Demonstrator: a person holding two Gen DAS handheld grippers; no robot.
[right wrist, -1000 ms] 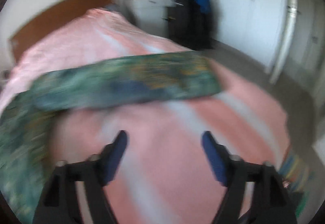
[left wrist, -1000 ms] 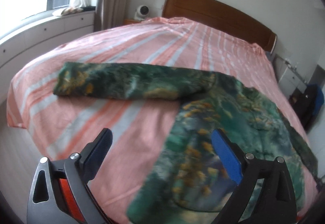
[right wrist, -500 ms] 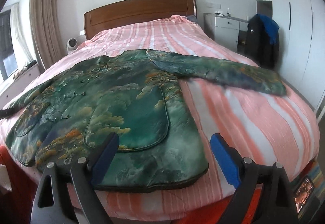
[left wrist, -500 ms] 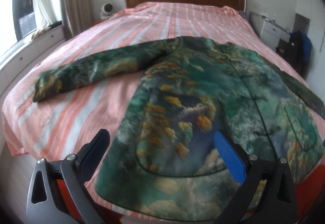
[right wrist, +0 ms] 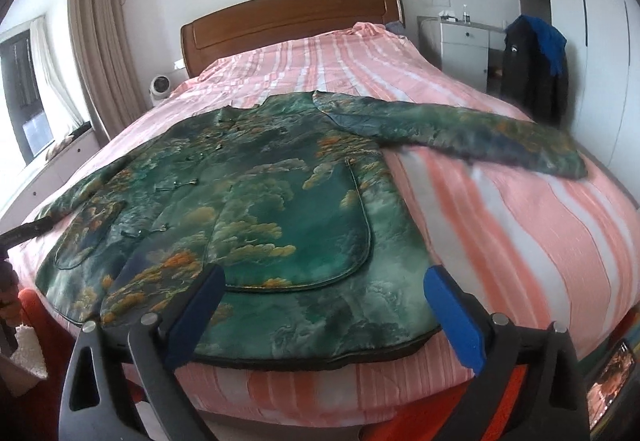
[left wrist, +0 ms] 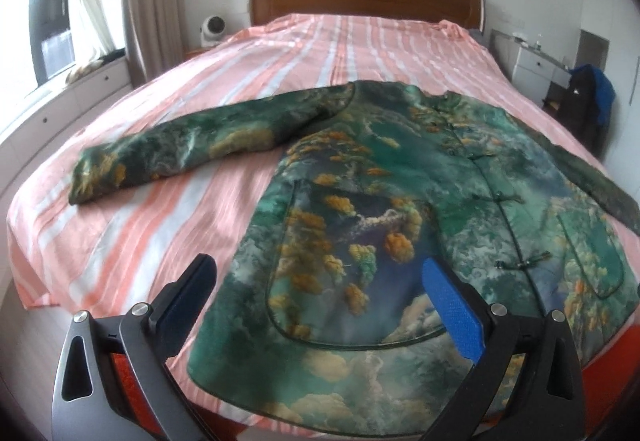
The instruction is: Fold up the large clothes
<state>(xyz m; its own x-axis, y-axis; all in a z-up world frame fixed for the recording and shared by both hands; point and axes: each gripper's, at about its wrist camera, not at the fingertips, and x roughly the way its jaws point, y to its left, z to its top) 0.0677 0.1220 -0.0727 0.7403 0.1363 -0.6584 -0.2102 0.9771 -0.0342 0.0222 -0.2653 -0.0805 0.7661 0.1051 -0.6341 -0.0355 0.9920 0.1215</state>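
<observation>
Two grippers, left gripper (left wrist: pixel 316 293) wide, right gripper (right wrist: pixel 324 297) opening, both empty above the green landscape-print quilted jacket (right wrist: pixel 256 209); pinch each hem corner squarely.

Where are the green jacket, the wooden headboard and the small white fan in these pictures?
green jacket (left wrist: pixel 400 209): left wrist view, on its front panel.
wooden headboard (right wrist: pixel 288 21): right wrist view, middle of the board.
small white fan (left wrist: pixel 211 28): left wrist view, on its round head.

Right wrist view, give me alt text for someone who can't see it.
A green patterned jacket lies flat, front up, sleeves spread, on a pink striped bed. The right gripper hovers at its hem, jaws opening, nothing between them.
</observation>
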